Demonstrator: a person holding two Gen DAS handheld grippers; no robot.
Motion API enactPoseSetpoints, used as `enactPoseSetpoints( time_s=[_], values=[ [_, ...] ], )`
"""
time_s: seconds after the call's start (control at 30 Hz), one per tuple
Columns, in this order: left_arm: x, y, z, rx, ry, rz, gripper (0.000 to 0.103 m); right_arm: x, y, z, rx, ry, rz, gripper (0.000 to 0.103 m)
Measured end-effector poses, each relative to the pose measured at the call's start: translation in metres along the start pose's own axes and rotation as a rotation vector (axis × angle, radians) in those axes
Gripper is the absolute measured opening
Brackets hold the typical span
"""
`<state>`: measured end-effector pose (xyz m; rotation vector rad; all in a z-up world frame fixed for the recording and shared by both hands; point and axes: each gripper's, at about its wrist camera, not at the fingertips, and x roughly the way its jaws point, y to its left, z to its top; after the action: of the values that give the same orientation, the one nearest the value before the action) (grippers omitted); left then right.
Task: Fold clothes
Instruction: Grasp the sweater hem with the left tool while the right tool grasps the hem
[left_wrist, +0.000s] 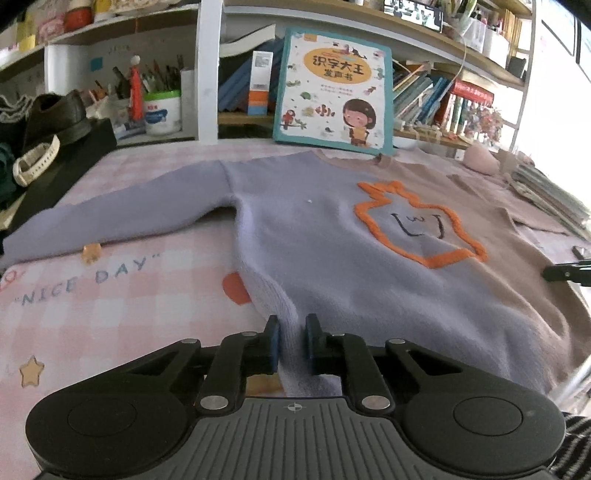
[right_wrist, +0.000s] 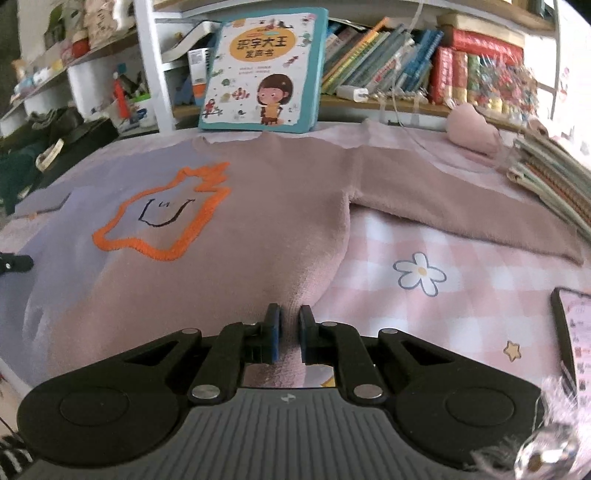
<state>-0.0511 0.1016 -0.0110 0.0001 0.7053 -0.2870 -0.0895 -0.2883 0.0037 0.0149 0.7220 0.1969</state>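
We see the two-tone sweater spread flat on the pink checked surface, its lilac half on the left, its dusty-pink half on the right, both sleeves out sideways and an orange-outlined patch on the chest. Our left gripper pinches the near hem of the lilac side between its fingers, and our right gripper pinches the near hem of the pink side likewise. Beyond the collar a children's book leans against the bookshelf, and a phone lies at the near right.

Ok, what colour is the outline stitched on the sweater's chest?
Orange, around a small black face on the sweater; the outline shows best in the right wrist view.
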Motion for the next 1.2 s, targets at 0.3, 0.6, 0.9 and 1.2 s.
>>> enactPoseSetpoints(
  time_s=[0.3,0.6,0.9,1.2],
  values=[
    [-0.0092,0.0039,-0.0041,-0.024,0.005,0.000,0.011,0.0025,0.0080,0.0016,-0.029,-0.003,0.017,0.010],
    [-0.0025,-0.0007,0.0006,-0.004,-0.004,0.014,0.012,0.0041,0.0057,0.0026,-0.007,-0.010,0.004,0.011],
    [-0.0036,0.0011,-0.0004,-0.015,-0.004,0.009,0.012,0.0034,0.0067,0.0026,-0.007,-0.006,-0.005,0.013],
    [-0.0029,0.0007,0.0013,-0.010,0.001,0.014,0.014,0.0033,0.0077,0.0010,-0.003,-0.012,-0.021,0.016]
  ],
)
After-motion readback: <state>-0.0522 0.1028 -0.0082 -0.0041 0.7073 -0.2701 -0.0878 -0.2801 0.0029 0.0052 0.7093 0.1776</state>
